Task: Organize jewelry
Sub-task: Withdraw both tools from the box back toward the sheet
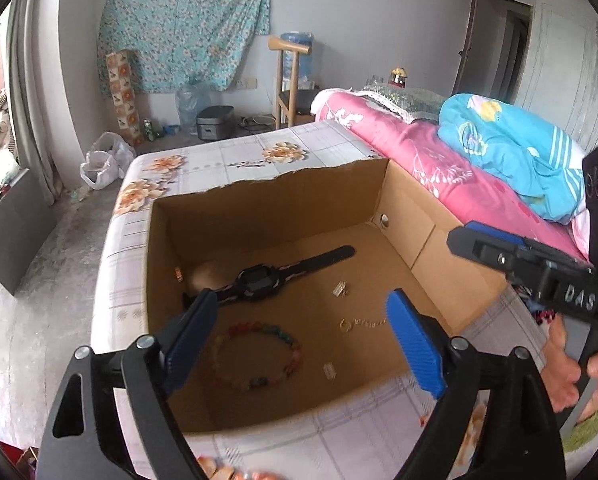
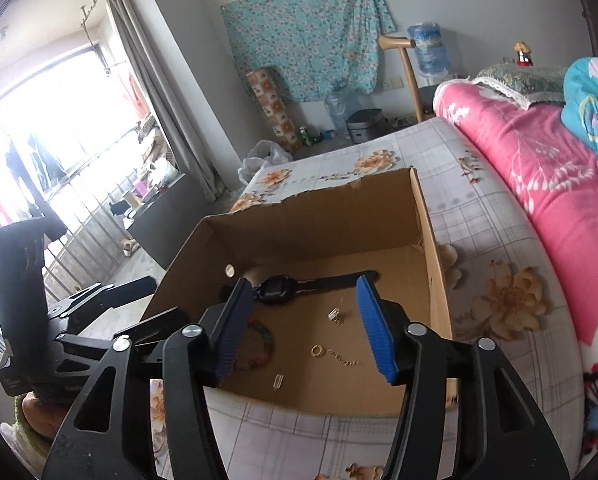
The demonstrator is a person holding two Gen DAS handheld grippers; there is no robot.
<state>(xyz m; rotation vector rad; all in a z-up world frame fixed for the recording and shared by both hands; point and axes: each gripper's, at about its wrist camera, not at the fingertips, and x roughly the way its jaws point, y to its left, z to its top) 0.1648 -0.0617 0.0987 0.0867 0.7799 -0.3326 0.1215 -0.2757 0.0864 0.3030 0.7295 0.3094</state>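
Floral bedsheet [image 1: 235, 160] carries the cardboard box [image 1: 299, 200]; both grippers' jaws gape empty, and fine chain [image 2: 343, 358] could slip any pinch.

Bead bracelet [image 2: 261, 350] half behind claw finger [image 2: 229, 330]

The left gripper [image 1: 299, 340] tilts downward with its blue pads [image 1: 413, 342] spread wide and nothing between them. The right gripper [image 2: 305, 328] angles down likewise, jaws parted and empty. A hand [image 1: 575, 376] grips the right gripper's handle, seen from the left wrist.
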